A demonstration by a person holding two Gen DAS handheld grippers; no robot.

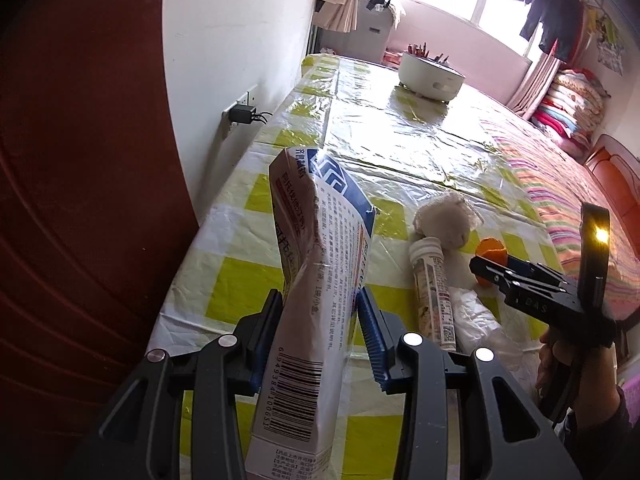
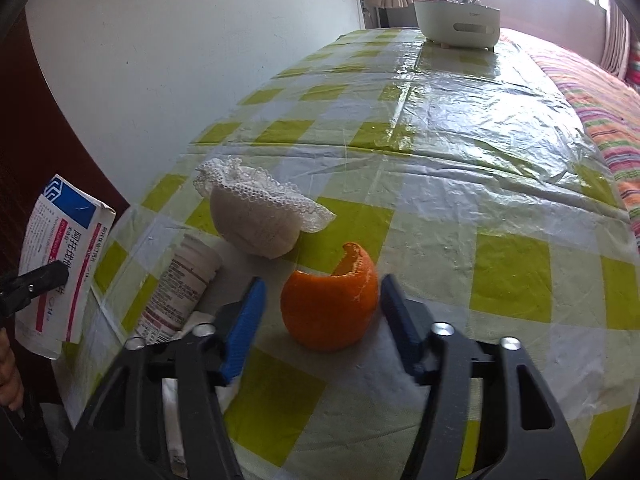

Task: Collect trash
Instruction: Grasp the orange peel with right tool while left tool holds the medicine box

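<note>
My left gripper [image 1: 320, 296] is shut on a crumpled white, pink and blue medicine box [image 1: 320, 240], held upright above the table's near left edge; the right wrist view shows the box [image 2: 64, 248] at far left. An orange peel shell [image 2: 328, 308] stands on the checked tablecloth [image 2: 480, 160] between the blue pads of my right gripper [image 2: 323, 280]. A small gap shows at the left pad, so the jaws are open around it. The left wrist view shows that gripper [image 1: 486, 268] at the peel [image 1: 491, 247]. A white tablet tube [image 2: 184, 284] and a lace-edged white wad [image 2: 256, 216] lie just left of the peel.
A white round pot [image 2: 458, 26] with utensils stands at the table's far end. A white wall runs along the left, with a dark red panel [image 1: 80, 200] nearer me. Striped bedding [image 1: 560, 200] borders the table on the right. Thin white plastic [image 1: 480, 320] lies beside the tube.
</note>
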